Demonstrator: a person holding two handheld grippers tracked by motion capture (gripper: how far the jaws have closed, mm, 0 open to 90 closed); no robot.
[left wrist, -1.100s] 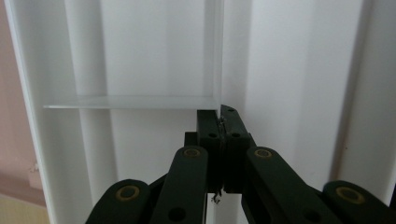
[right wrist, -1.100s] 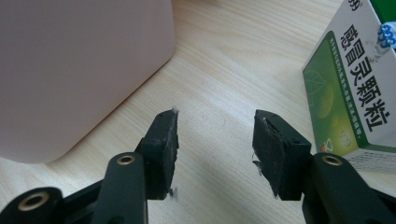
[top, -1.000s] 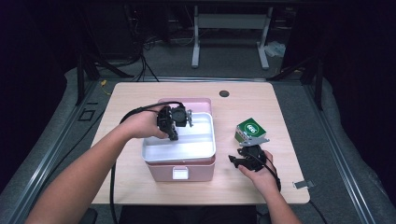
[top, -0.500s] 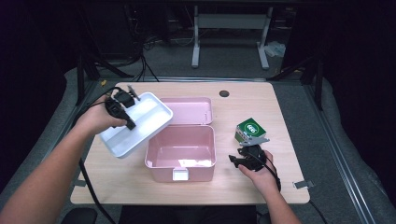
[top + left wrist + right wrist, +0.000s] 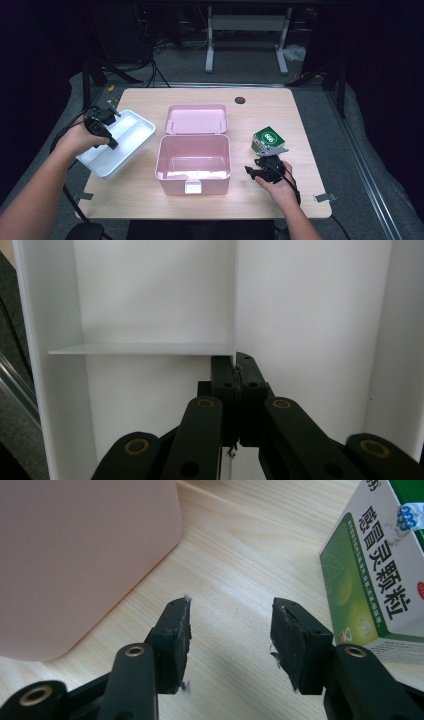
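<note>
My left gripper (image 5: 111, 142) is clamped on the divider of the white tray (image 5: 131, 137), at 9 o'clock from the pink box (image 5: 192, 159): light, stiff, slick plastic, so grip that wall; right gripper (image 5: 260, 170) half open, empty.

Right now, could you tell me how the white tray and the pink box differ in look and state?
The white tray is shallow and split by dividers into compartments; the pink box is deep, with a single undivided hollow. The tray is gripped on a divider by the left gripper and sits tilted over the table's left edge, while the box stands flat and free mid-table, its lid open behind it. Both are empty.
</note>
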